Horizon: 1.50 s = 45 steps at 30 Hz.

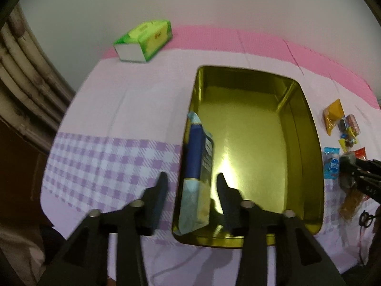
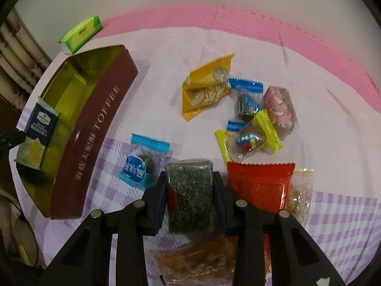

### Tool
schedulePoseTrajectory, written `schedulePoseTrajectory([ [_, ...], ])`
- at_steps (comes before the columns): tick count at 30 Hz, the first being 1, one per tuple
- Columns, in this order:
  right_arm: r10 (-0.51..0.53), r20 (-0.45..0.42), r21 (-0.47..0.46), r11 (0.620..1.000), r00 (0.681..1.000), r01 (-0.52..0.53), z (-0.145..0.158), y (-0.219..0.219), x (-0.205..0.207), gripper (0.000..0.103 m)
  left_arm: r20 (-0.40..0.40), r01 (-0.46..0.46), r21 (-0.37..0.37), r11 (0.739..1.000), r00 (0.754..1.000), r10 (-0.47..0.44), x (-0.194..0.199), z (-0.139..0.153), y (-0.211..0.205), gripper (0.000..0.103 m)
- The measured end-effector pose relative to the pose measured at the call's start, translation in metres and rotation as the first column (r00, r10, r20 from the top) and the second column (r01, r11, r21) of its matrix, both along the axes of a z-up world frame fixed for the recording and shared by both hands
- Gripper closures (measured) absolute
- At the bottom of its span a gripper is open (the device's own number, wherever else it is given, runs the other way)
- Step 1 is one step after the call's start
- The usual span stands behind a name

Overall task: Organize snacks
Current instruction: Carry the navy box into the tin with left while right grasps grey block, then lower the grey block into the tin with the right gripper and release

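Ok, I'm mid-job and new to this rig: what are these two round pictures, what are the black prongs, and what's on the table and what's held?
There is no robot arm: a person holds a two-finger gripper in each hand, and a fisheye camera on each looks along its fingers.

In the left wrist view, the left gripper is open above the near end of the gold tin, either side of a blue cracker packet leaning on the tin's left wall. A green tissue pack lies at the back.

In the right wrist view, the right gripper is shut on a dark speckled snack bar. Around it, on the checked cloth, lie loose wrapped snacks, among them a red packet and a yellow packet.
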State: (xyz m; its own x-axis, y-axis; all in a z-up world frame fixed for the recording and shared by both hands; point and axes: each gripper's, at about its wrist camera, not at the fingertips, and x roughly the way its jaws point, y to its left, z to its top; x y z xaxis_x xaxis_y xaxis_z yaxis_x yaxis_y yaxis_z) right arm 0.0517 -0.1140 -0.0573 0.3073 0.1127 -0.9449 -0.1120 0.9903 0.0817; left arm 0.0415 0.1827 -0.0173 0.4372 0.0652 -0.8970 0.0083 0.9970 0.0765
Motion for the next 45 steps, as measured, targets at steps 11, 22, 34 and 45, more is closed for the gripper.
schedulePoseTrajectory([
  [11,0.015,0.057,0.050,0.999,0.998,-0.018,0.037,0.022,0.007,0.070,0.106,-0.129,-0.010,0.992,0.986,0.130,-0.011,0.021,0.021,0.055],
  [22,0.052,0.102,0.055,0.997,0.993,-0.058,0.060,0.056,0.014,0.070,0.086,-0.222,-0.037,0.974,0.971,0.225,-0.022,0.014,0.047,0.055],
  [34,0.128,0.131,0.080,0.987,0.983,-0.139,0.069,0.100,0.028,0.070,0.078,-0.279,-0.056,0.959,0.956,0.283,-0.028,0.013,0.059,0.055],
  [45,0.180,0.138,0.050,0.981,0.974,-0.188,0.052,0.142,0.078,0.070,0.065,-0.318,-0.059,0.946,0.945,0.322,-0.031,0.005,0.067,0.055],
])
